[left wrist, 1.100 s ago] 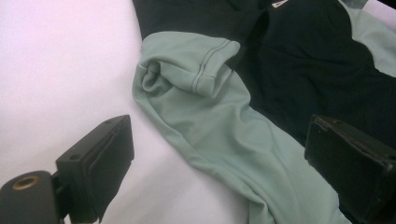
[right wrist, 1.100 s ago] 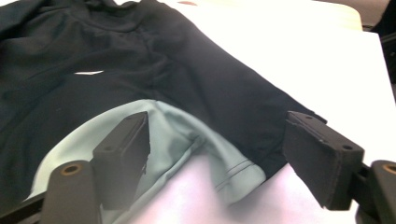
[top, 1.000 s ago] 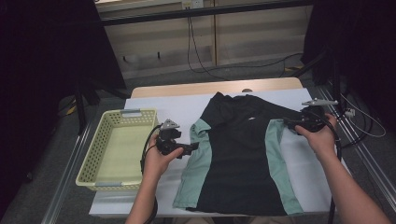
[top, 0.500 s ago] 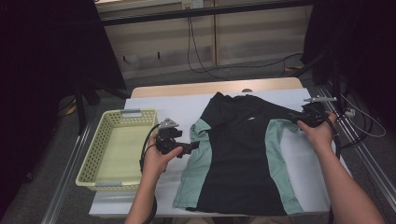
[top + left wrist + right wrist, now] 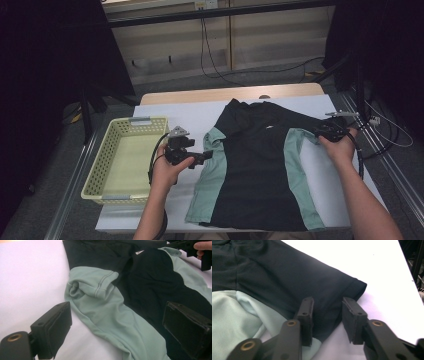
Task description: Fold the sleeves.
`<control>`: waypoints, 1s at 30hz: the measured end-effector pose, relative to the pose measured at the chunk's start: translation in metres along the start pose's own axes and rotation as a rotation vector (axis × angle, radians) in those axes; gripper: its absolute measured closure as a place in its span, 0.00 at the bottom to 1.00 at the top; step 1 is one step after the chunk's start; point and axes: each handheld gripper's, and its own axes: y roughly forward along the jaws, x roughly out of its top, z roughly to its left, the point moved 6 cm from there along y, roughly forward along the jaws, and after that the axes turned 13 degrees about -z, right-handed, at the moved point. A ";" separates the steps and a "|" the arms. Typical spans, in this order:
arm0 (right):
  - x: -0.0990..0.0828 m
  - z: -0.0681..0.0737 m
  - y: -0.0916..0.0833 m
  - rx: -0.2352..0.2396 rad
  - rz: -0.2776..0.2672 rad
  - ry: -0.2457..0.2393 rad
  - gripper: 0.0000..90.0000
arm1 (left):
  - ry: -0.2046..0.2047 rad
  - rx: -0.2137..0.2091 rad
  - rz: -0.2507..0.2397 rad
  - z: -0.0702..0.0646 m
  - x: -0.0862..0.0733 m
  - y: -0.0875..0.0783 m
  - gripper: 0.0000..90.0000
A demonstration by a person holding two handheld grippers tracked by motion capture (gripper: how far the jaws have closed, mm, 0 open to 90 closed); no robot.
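Black sleeve [image 5: 329,302] between closing right tongs [image 5: 327,315]

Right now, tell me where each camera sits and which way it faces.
High view: above the person's side, looking forward and down on the table, shirt, basket, both forearms.
Left gripper view: on the left gripper, facing the crumpled green sleeve.
Right gripper view: on the right gripper, jaws astride the black sleeve.
All share the shirt.
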 end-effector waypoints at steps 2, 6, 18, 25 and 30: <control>0.001 0.002 0.000 0.010 0.000 -0.006 0.83 | -0.001 0.003 0.001 0.001 0.000 0.001 0.10; 0.001 0.005 0.001 0.049 0.000 0.028 0.97 | 0.004 0.001 0.011 0.000 -0.002 0.002 0.10; 0.025 0.013 -0.013 0.119 -0.095 0.071 0.98 | 0.008 0.001 -0.003 0.000 0.002 0.000 0.11; 0.045 0.027 -0.027 0.182 -0.140 0.040 0.98 | 0.010 0.004 0.008 0.001 -0.002 0.001 0.11; 0.051 0.039 -0.030 0.210 -0.148 0.002 0.98 | 0.019 0.004 0.019 0.001 -0.003 0.003 0.11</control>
